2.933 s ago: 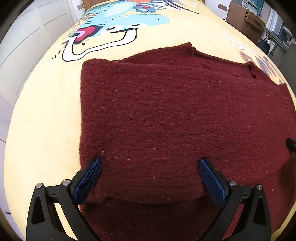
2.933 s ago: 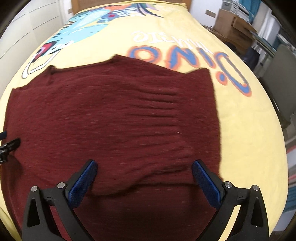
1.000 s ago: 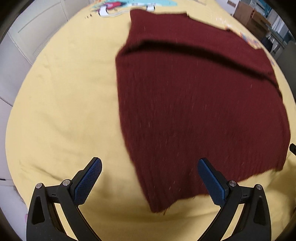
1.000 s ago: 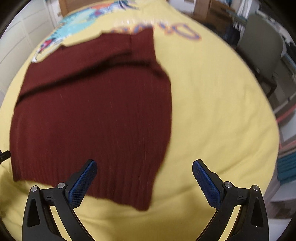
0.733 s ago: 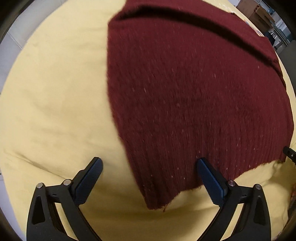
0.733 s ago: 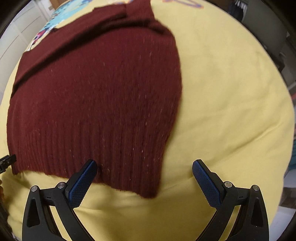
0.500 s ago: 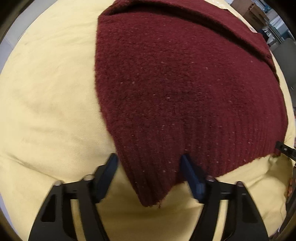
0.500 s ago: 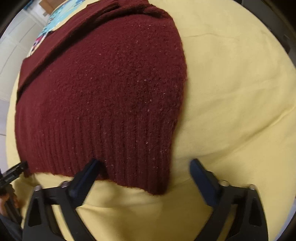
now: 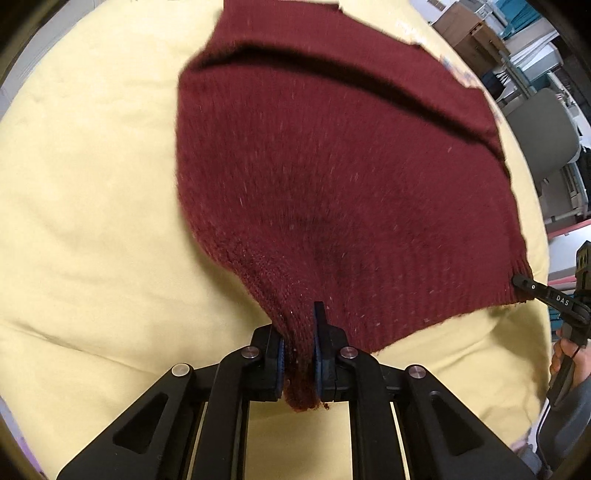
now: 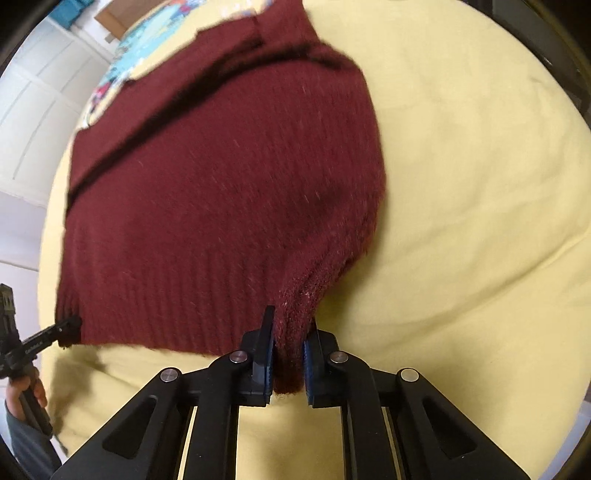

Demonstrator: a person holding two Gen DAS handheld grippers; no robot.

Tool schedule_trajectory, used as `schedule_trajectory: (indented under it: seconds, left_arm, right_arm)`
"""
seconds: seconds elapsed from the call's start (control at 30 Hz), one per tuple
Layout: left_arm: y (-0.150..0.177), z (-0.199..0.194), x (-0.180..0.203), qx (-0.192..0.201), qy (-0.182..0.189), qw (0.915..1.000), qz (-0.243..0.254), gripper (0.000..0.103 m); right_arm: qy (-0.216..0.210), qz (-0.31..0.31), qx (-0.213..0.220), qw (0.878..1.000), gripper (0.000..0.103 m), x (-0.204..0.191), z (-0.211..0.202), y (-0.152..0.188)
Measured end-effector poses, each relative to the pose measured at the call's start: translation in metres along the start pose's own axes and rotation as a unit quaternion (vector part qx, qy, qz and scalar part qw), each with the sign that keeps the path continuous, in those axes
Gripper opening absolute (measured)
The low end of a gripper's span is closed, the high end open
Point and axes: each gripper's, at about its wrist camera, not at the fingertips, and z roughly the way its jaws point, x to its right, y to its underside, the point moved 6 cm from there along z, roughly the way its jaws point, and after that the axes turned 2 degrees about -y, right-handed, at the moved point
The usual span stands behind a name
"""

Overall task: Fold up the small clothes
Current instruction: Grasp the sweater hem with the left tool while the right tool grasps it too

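A dark red knitted sweater (image 9: 332, 166) lies on a yellow bedspread (image 9: 92, 184), its top part folded over, ribbed hem nearest me. My left gripper (image 9: 298, 339) is shut on the hem's near left corner. My right gripper (image 10: 289, 343) is shut on the hem's near right corner of the sweater (image 10: 221, 184). Both corners are pinched and lifted a little. The right gripper's tip shows at the far right of the left wrist view (image 9: 524, 282). The left gripper's tip shows at the far left of the right wrist view (image 10: 70, 323).
The yellow bedspread (image 10: 480, 184) has a cartoon print at its far end (image 10: 122, 62). A grey chair (image 9: 543, 129) and cardboard boxes (image 9: 469, 33) stand beyond the bed on the right. White cupboard doors (image 10: 33, 92) stand on the left.
Both grippers moved from the folded top back to the hem, came down over its two near corners and shut on them. The corners are now bunched and raised.
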Motion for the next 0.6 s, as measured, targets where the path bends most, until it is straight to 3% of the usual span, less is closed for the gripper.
schedule_trajectory:
  seconds: [0.23,0.33,0.6]
  left_arm:
    - [-0.017,-0.046,0.001,0.049,0.034,0.9982,-0.006,0.009]
    - [-0.043,-0.062,-0.014,0.072,0.036,0.9967,-0.003,0.009]
    - [-0.127,-0.084,-0.005,0.136,0.041,0.9898,-0.008,0.009]
  right_arm:
    - [-0.034,-0.022,0.053,0.998,0.012,-0.023,-0.036,-0.047]
    - [-0.038,-0.030,0.079,0.996,0.011,-0.037,-0.052,-0.067]
    - [-0.037,-0.050,0.145,0.987,0.011,-0.060,-0.078,-0.121]
